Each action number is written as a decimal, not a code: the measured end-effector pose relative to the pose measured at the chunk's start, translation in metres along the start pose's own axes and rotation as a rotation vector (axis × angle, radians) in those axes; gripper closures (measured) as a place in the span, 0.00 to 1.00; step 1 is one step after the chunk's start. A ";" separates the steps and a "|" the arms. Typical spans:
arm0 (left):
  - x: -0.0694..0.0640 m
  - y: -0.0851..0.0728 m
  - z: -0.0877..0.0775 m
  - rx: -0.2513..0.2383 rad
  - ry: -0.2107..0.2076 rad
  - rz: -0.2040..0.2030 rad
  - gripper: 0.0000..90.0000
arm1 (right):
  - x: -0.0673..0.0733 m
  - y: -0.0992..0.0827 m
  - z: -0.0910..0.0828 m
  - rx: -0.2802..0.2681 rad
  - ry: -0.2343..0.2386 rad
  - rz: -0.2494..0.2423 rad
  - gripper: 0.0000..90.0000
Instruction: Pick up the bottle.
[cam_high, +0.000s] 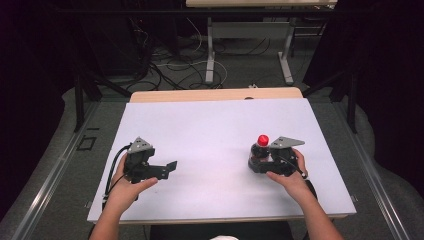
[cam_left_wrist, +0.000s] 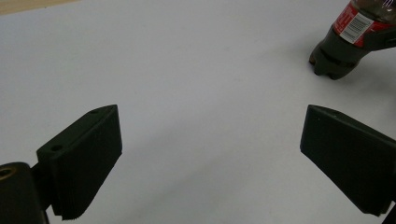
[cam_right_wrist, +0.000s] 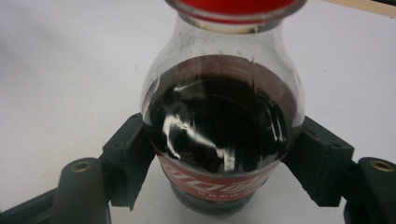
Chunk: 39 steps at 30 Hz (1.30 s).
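Two handheld grippers rest on a white table (cam_high: 200, 125): the right gripper (cam_right_wrist: 219, 158) clamps an upright cola bottle (cam_right_wrist: 219, 135) at the table's right, while the left gripper (cam_left_wrist: 210, 158) sits spread wide, holding nothing.

Both forearms reach in over the surface (cam_high: 210, 125). The left gripper (cam_high: 167, 169) sits low, its fingers (cam_left_wrist: 81, 158) spread wide apart. The right gripper (cam_high: 257, 160) has its fingers (cam_right_wrist: 128, 156) pressed against a bottle (cam_right_wrist: 222, 126).
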<state>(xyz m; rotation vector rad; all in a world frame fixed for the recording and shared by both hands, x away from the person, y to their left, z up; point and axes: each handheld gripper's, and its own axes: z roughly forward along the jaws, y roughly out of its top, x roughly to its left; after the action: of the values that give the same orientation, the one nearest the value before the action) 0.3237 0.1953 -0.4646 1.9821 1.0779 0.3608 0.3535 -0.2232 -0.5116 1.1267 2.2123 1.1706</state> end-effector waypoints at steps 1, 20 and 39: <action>0.000 0.000 0.000 0.000 0.001 0.001 0.07 | 0.001 0.001 -0.001 0.007 -0.006 -0.010 0.32; -0.010 0.003 0.000 0.019 -0.016 0.052 0.08 | 0.029 0.010 -0.012 0.024 0.048 -0.087 0.33; -0.066 0.032 0.007 -0.059 -0.244 0.196 0.18 | 0.077 0.019 -0.020 0.023 0.205 -0.199 0.33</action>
<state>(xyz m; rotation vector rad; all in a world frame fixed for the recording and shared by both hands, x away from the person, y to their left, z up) 0.3065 0.1299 -0.4352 2.0234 0.7143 0.2427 0.3032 -0.1657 -0.4828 0.8031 2.4313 1.2236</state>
